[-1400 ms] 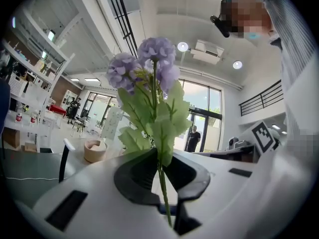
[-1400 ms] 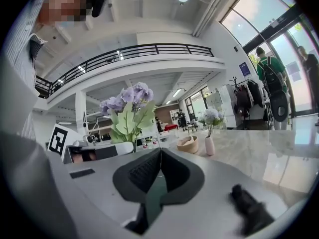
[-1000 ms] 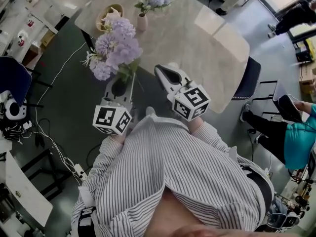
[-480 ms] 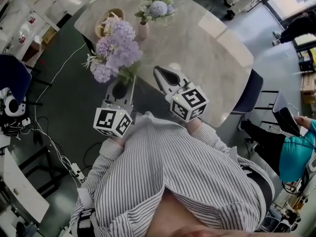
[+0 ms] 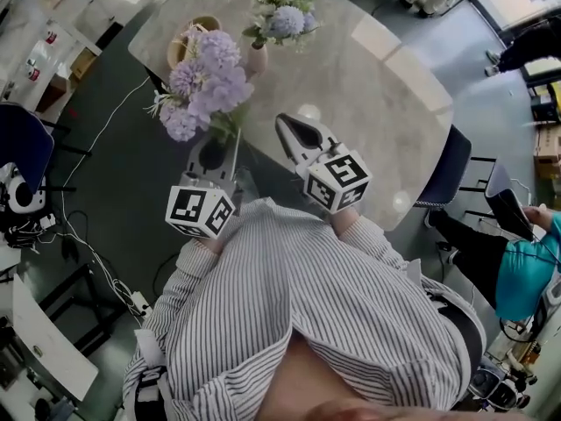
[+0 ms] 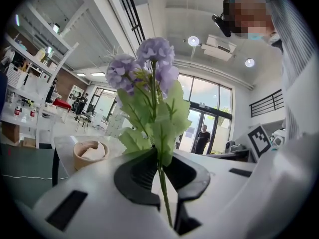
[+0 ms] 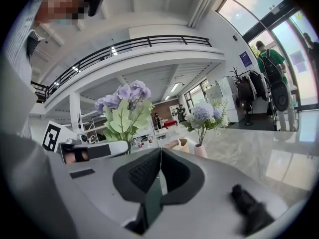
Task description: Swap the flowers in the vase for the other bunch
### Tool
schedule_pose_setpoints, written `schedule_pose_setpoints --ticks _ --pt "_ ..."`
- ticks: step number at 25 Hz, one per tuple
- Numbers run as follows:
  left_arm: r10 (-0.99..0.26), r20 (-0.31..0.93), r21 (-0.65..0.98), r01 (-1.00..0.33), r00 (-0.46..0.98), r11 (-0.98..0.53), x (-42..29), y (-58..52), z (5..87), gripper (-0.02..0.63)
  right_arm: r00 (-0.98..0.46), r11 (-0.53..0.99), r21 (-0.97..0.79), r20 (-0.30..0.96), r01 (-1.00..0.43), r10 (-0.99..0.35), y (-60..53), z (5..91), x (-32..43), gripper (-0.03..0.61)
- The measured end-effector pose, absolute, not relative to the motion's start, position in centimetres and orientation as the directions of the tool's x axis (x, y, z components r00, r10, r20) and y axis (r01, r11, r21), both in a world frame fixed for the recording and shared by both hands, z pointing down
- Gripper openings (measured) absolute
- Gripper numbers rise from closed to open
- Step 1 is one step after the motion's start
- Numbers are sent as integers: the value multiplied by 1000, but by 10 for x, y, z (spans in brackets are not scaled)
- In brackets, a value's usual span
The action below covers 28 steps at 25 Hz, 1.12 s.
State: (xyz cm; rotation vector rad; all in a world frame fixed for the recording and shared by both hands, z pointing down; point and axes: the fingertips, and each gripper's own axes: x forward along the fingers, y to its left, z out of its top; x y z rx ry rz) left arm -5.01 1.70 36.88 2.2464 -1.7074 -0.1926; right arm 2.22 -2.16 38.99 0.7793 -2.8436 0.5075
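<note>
My left gripper (image 5: 211,158) is shut on the green stem of a purple flower bunch (image 5: 205,81), held upright over the table's near edge. In the left gripper view the stem (image 6: 163,190) runs between the closed jaws, leaves and purple blooms (image 6: 150,62) above. My right gripper (image 5: 290,127) is shut and holds nothing; its pads meet at the tips (image 7: 160,152). A small pink vase (image 5: 255,60) on the marble table (image 5: 386,86) holds a bunch of blue and white flowers (image 5: 282,16). The vase (image 7: 201,150) also shows ahead in the right gripper view.
A wooden bowl (image 5: 186,39) sits on the table left of the vase, behind the purple bunch. A dark chair (image 5: 445,169) stands at the table's right side. Cables (image 5: 96,261) lie on the dark floor at left. People stand at the right edge.
Both grippers and the purple bunch have come a little nearer to the table and the vase. The jaws have not changed.
</note>
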Motion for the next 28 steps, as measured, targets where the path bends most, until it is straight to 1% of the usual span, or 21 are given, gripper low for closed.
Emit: schedule_pose_setpoints --ticks 4,14,19,28 --pt "-952 75 335 -907 296 -256 -71 -12 368 41 -849 808 -266 226 -525 -477 -49 386 3 15" --pt "-912 69 340 -869 404 -359 -103 -82 367 41 -805 764 -257 240 -591 -542 -112 387 -37 15" --pt "-886 74 352 -843 458 -407 -127 -131 371 41 -806 770 -251 276 -587 -524 -143 399 -76 15" --pt "-839 78 345 -804 539 -484 -136 -163 376 41 -764 705 -299 300 -643 -571 -167 414 -82 15"
